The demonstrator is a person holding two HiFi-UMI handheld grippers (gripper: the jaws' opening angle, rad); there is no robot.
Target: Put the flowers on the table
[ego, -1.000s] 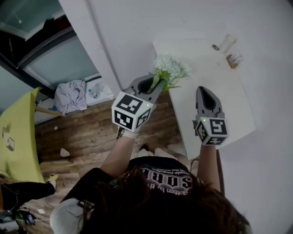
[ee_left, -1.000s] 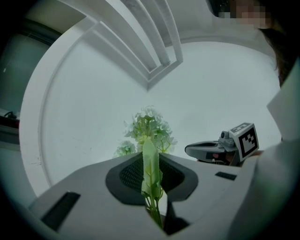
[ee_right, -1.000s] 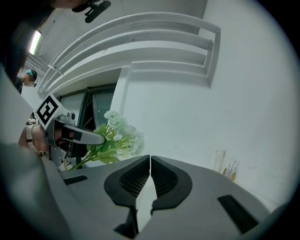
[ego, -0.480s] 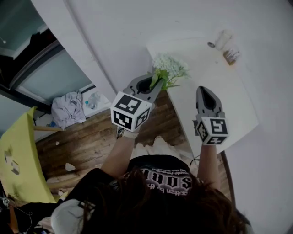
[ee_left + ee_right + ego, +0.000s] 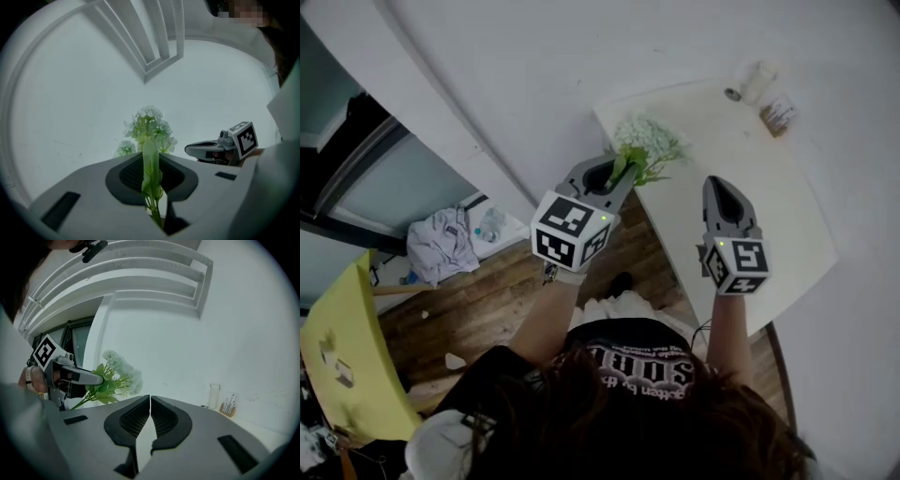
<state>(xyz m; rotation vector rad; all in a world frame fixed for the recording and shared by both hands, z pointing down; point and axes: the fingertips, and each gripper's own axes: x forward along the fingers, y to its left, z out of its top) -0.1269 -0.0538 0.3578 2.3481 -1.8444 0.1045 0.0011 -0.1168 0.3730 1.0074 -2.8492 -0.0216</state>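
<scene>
A bunch of white flowers with green stems and leaves is pinched in my left gripper, which is shut on the stems. The blossoms rise above the jaws in the left gripper view, and the bunch hangs over the near left edge of the white table. From the right gripper view the flowers stick out of the left gripper at the left. My right gripper hovers over the table to the right of the flowers, its jaws shut with nothing between them.
At the table's far end stand a white bottle and a small brown holder against the white wall. Wooden floor lies left of the table, with a heap of cloth and a yellow table further left.
The view has shifted so more of the table shows and the table sits lower right. Both grippers keep their places relative to each other; the flowers stay gripped.
</scene>
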